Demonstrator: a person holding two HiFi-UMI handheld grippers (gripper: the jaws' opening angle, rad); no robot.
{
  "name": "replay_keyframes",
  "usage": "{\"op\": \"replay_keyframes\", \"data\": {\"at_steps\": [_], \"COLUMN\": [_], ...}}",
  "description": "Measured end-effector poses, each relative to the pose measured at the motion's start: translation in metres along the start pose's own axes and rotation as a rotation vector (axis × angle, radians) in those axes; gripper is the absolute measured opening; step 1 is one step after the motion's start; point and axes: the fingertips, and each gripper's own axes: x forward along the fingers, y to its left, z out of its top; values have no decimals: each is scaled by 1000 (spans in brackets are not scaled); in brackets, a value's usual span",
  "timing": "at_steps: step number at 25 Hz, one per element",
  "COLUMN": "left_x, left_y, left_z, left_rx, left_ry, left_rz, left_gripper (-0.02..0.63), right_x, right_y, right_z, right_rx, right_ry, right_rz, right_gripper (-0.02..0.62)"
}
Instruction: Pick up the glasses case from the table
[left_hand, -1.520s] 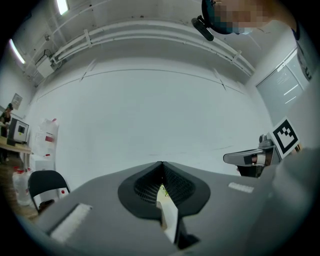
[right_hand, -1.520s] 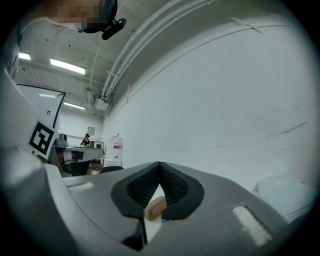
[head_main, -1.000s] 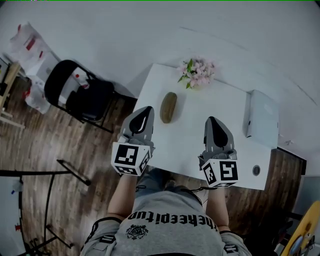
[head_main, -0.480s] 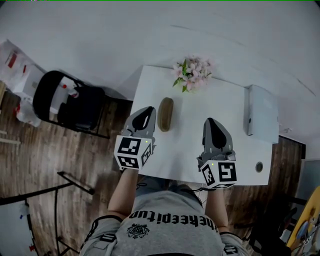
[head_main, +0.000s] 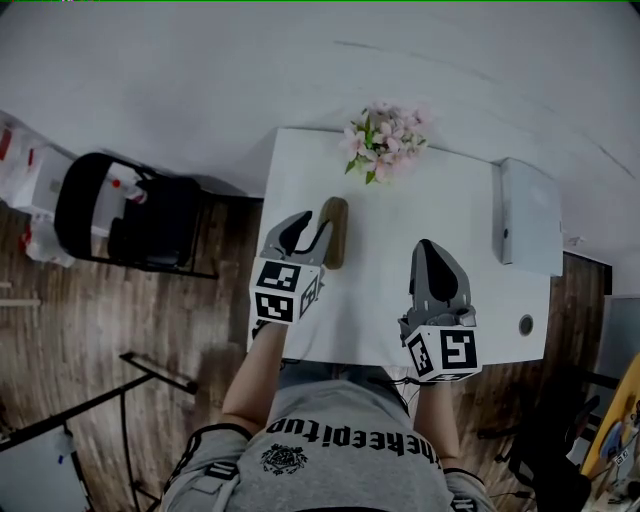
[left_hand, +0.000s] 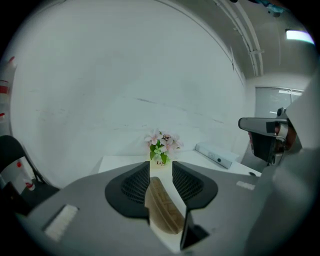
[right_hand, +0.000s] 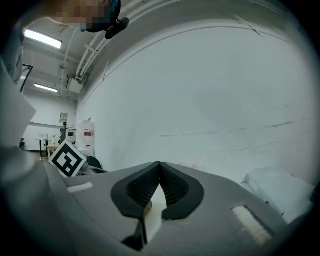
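The brown, oblong glasses case (head_main: 335, 232) lies on the white table (head_main: 440, 300) near its left edge, below the flowers. My left gripper (head_main: 303, 228) sits just left of the case, its tips beside the near half. In the left gripper view the case (left_hand: 162, 207) shows through the gap of the left gripper (left_hand: 161, 167), whose jaws are opening; the pads do not press on it. My right gripper (head_main: 432, 262) hovers over the table's near middle, apart from the case. In the right gripper view the right gripper (right_hand: 159, 165) has its tips meeting, with nothing held.
A pot of pink flowers (head_main: 385, 140) stands at the table's far edge, straight beyond the case (left_hand: 161, 145). A flat white box (head_main: 528, 215) lies at the right edge. A black chair (head_main: 130, 210) stands on the wooden floor, left of the table.
My left gripper has moved right and down to the case's side, and its jaws have parted. The right gripper has shifted only slightly.
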Motion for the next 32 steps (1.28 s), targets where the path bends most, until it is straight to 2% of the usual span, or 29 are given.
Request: {"op": "replay_keyframes", "data": {"at_steps": [4, 11, 19, 26, 32], "left_x": [20, 50, 73, 80, 85], "left_y": [4, 9, 10, 9, 4], "left_z": [-16, -49, -79, -94, -105], "left_rx": [-20, -101, -101, -109, -135], "left_ry": [55, 150, 227, 263, 291], "left_rz": [-9, -16, 39, 59, 60], "left_gripper": [189, 265, 342, 368, 363], "right_x": [0, -8, -20, -25, -25], "right_y": [-3, -15, -30, -36, -37], "right_z": [-3, -11, -17, -23, -25], "right_rx": [-11, -17, -21, -14, -25], "right_ry": [24, 60, 89, 101, 109], "right_rz": [-26, -80, -134, -150, -154], "right_gripper": [3, 3, 3, 3, 3]}}
